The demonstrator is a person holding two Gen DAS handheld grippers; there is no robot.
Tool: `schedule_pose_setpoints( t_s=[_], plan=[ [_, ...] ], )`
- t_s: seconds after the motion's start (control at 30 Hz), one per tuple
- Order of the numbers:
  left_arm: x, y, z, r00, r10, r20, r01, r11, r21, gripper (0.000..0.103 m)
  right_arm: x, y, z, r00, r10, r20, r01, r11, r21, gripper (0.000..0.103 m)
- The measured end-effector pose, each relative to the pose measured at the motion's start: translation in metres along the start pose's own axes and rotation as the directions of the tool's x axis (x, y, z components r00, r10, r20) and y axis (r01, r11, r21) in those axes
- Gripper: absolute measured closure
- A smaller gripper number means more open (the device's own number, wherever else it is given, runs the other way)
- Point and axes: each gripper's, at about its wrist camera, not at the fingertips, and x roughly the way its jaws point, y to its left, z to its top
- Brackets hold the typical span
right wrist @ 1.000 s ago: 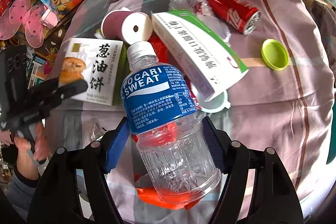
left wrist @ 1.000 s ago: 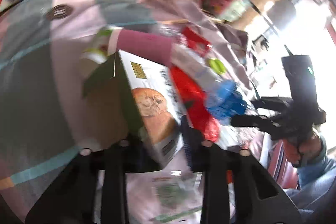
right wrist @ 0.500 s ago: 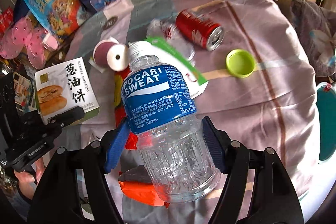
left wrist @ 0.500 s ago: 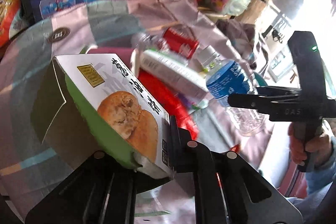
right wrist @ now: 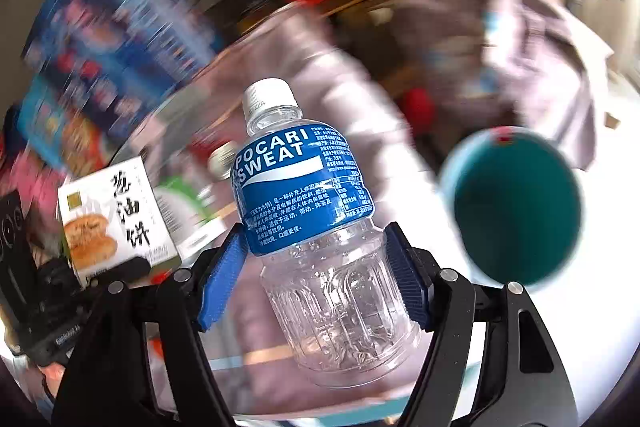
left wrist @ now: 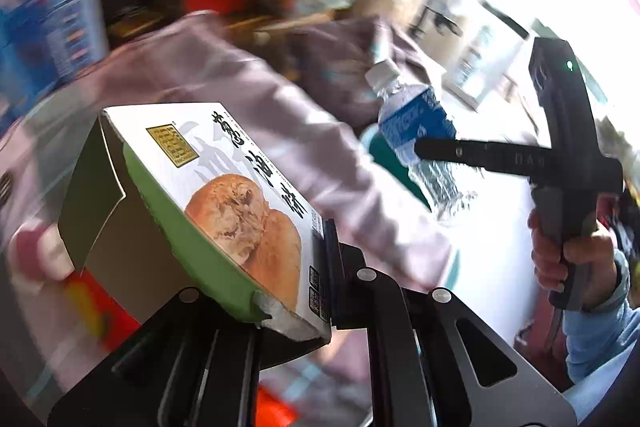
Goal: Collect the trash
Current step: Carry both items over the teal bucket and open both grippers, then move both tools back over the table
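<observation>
Pinkish checked cloth [right wrist: 360, 99] covers the table, blurred, with toy boxes [right wrist: 116, 39] heaped past its far edge. Off its right edge I see a round teal bin [right wrist: 516, 207], mouth open. My left gripper [left wrist: 292, 291] pinches a flat cardboard box [left wrist: 224, 195], white and green with a printed bun, one end flap open. My right gripper [right wrist: 316, 279] clamps its ribbed blue pads [right wrist: 404, 283] on a clear, capped plastic bottle [right wrist: 316, 227], lifted near the bin.
</observation>
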Motion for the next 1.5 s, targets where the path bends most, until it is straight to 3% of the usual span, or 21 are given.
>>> schedule_pose_setpoints(
  t_s=[0.2, 0.33, 0.67, 0.77, 0.83, 1.07, 1.33, 1.5],
  plan=[
    [0.077, -0.077, 0.036, 0.993, -0.086, -0.085, 0.096, 0.988, 0.121, 0.094, -0.021, -0.101, 0.011, 0.994, -0.102, 0.038, 0.094, 0.982, 0.162, 0.036],
    [0.127, -0.117, 0.053, 0.98, -0.123, -0.154, 0.15, 0.972, 0.182, 0.094, -0.014, -0.156, 0.014, 0.991, -0.132, 0.006, 0.126, 0.96, 0.251, 0.036],
    [0.247, -0.165, 0.08, 0.936, -0.161, -0.314, 0.232, 0.951, 0.205, 0.09, 0.025, -0.216, 0.018, 0.987, -0.137, -0.084, 0.158, 0.918, 0.363, 0.036],
    [0.268, -0.167, 0.085, 0.935, -0.132, -0.33, 0.208, 0.956, 0.208, 0.073, 0.033, -0.225, 0.017, 0.986, -0.133, -0.1, 0.161, 0.911, 0.38, 0.036],
    [0.275, -0.164, 0.087, 0.937, -0.13, -0.325, 0.2, 0.96, 0.195, 0.059, 0.037, -0.227, 0.017, 0.985, -0.132, -0.112, 0.165, 0.911, 0.379, 0.036],
    [0.27, -0.142, 0.082, 0.937, -0.134, -0.321, 0.187, 0.973, 0.138, 0.047, 0.049, -0.224, 0.018, 0.983, -0.123, -0.136, 0.165, 0.913, 0.372, 0.036],
    [0.236, -0.126, 0.07, 0.957, -0.117, -0.266, 0.155, 0.98, 0.125, 0.017, 0.062, -0.212, 0.012, 0.98, -0.097, -0.172, 0.153, 0.923, 0.354, 0.036],
    [0.222, -0.119, 0.068, 0.965, -0.117, -0.233, 0.147, 0.982, 0.118, 0.014, 0.074, -0.204, 0.01, 0.976, -0.043, -0.213, 0.124, 0.915, 0.385, 0.035]
  ],
)
